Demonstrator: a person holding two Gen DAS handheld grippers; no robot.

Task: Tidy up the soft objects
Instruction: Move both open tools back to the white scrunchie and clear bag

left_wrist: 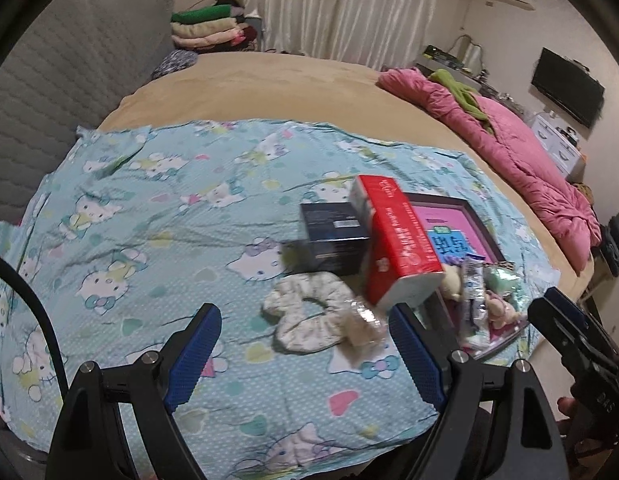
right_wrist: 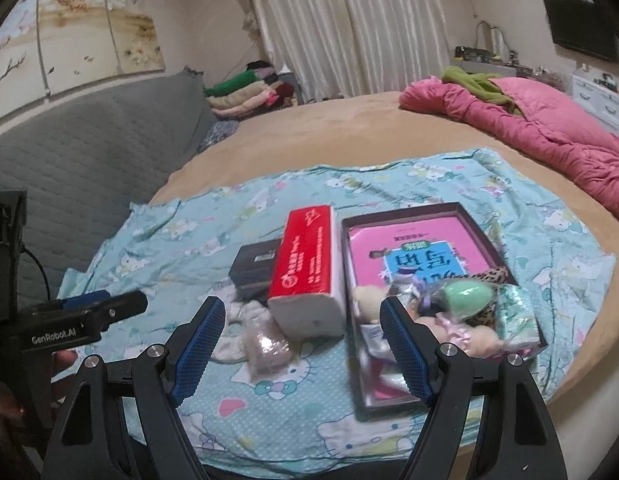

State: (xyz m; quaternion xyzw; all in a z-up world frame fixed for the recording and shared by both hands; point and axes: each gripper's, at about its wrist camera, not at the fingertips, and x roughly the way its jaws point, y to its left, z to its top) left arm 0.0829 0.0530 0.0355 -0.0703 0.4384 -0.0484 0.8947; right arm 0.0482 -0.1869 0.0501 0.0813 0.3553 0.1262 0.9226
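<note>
Basically both left gripper and right gripper are wide open, holding nothing. White scrunchie lies on cartoon sheet beside red tissue pack: light, squashy; pinch 1 bunched side.

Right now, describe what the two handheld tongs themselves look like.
Both are matte black plastic tools. The left tongs and the right tongs each carry two blue, cross-hatched rubber fingers on black angular arms with round silver pivot bolts. Seen from the right wrist camera, the left tool's black body bears white "GenRobot.AI" lettering and trails a thin black cable.
</note>
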